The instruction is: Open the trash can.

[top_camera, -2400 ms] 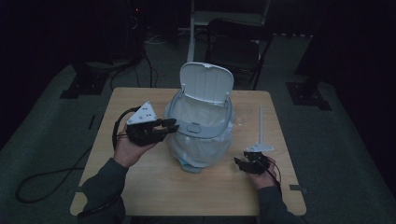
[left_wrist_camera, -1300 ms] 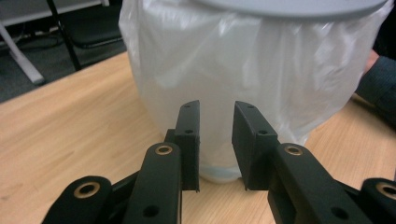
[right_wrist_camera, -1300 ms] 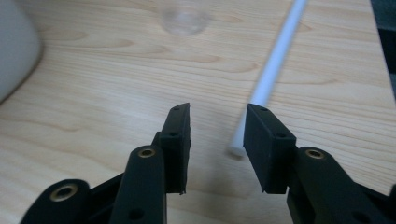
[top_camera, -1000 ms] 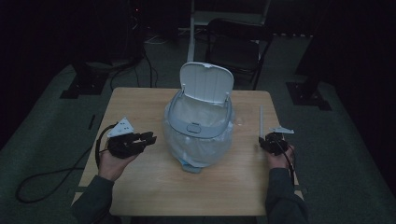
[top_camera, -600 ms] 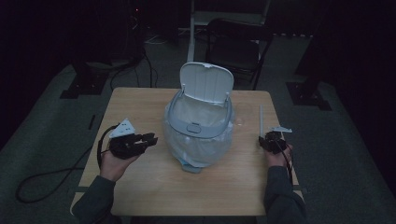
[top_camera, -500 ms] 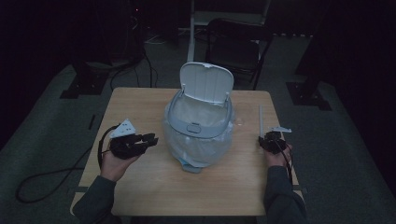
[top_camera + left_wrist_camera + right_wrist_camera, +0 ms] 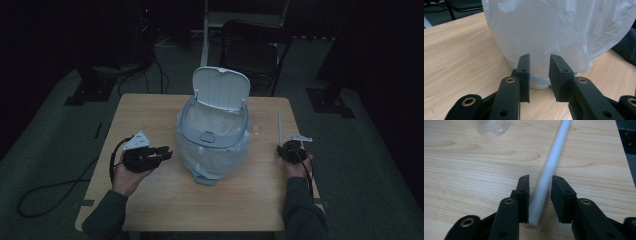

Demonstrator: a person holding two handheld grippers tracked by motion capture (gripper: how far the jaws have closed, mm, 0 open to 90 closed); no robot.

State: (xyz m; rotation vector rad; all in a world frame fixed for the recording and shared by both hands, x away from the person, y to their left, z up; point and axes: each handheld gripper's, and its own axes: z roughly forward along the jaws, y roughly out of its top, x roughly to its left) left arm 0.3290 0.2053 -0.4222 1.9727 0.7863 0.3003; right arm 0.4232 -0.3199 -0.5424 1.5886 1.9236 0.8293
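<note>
Right gripper [image 7: 539, 202]: jaws straddle the near end of a white rod [image 7: 549, 171] that lies flat on the worktop [image 7: 461, 170]. The rod runs away from the gripper toward 1 o'clock in the right gripper view. The left pad looks to be against the rod; a narrow gap shows on the right side, so the pads are not yet pressing it from both sides. The jaws have just been closing, with the rod between them. A clear round object [image 7: 491, 125], partly cut off by the frame edge, sits on the wood at 11 o'clock from the jaws.

High view: right gripper [image 7: 291, 150] sits near the worktop's 3 o'clock edge, with the rod [image 7: 280, 129] extending from it toward 12 o'clock.

Left gripper [image 7: 539, 75]: jaws spread, nothing between them; they have just opened a little further. They point level at the base of the lined trash bin [image 7: 541, 83], close to it but apart. The white bag [image 7: 554, 30] hangs over the bin's outside.

High view: left gripper [image 7: 155, 154] lies at 9 o'clock of the bin [image 7: 212, 137], which stands at the middle of the worktop [image 7: 150, 200] with its lid [image 7: 221, 89] raised toward 12 o'clock. A chair [image 7: 255, 50] stands beyond the worktop.
</note>
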